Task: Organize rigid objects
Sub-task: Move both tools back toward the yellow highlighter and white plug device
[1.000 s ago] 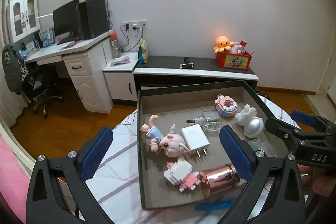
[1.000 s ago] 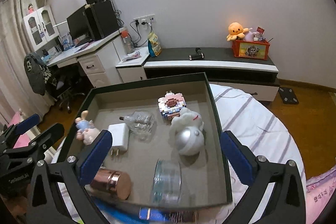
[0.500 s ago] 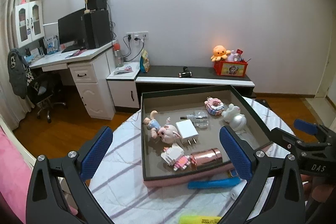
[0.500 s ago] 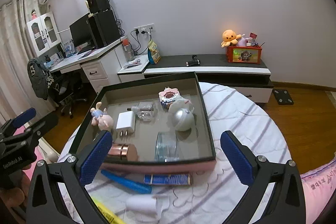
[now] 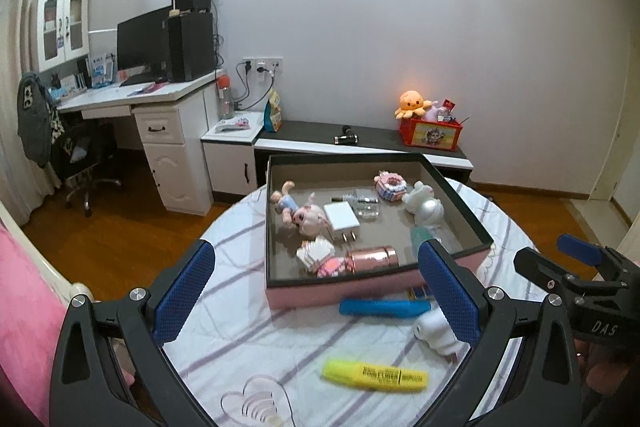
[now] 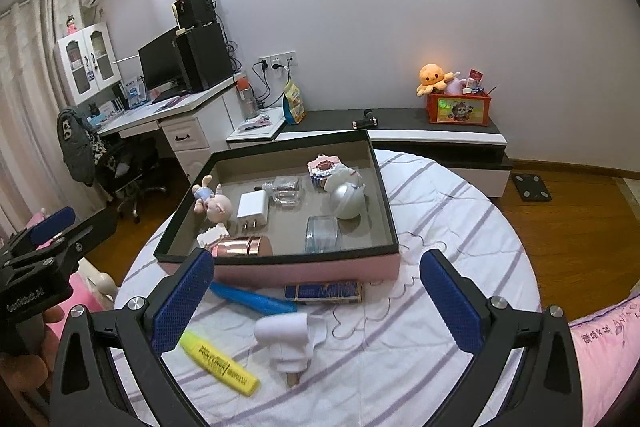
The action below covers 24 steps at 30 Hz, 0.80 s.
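I had both grippers wide apart, empty: left gripper [image 5: 316, 291], right gripper [image 6: 316, 301]. Yellow highlighter [image 6: 218, 363], white plug [image 6: 286, 341] and blue pen [image 6: 252, 298] lay on the worktop [image 6: 460, 227] between them and the box [image 6: 384, 203].

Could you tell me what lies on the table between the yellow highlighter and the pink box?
In the right wrist view, a blue pen lies between the yellow highlighter and pink box.

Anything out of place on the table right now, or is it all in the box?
Four things lie loose on the table in front of the box: a yellow highlighter, a blue pen-like tube, a small dark blue packet and a white plug-like piece. Both tongs are open and empty.
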Motion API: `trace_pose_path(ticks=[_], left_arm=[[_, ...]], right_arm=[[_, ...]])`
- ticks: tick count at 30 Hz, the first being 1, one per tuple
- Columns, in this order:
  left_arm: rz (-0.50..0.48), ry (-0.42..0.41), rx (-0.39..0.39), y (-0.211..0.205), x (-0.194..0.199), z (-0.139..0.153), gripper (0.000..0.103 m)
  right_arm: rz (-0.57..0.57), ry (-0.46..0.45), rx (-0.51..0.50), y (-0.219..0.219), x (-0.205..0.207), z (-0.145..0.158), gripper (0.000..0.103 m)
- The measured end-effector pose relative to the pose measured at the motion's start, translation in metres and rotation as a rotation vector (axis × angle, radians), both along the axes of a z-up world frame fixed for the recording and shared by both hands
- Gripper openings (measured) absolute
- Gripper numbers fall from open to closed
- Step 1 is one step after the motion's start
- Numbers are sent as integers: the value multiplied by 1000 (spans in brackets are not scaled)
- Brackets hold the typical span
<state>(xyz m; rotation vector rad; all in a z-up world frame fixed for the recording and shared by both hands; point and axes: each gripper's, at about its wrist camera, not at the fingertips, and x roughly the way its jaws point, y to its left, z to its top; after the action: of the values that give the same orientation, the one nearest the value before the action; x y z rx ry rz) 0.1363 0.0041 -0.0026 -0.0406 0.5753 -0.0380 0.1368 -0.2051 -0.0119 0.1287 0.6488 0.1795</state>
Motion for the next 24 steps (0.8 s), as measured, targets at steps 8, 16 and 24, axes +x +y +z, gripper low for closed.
trace_pose_path(ticks=[8, 16, 24], left_arm=[[23, 55, -21, 8, -22, -23, 103], [29, 90, -26, 9, -29, -39, 103], [-13, 137, -22, -6, -30, -61, 103]], right_arm=[[-6, 14, -9, -1, -22, -6, 103], [-13, 41, -11, -4, -30, -16, 103], [-18, 66, -19, -9, -27, -25, 103]])
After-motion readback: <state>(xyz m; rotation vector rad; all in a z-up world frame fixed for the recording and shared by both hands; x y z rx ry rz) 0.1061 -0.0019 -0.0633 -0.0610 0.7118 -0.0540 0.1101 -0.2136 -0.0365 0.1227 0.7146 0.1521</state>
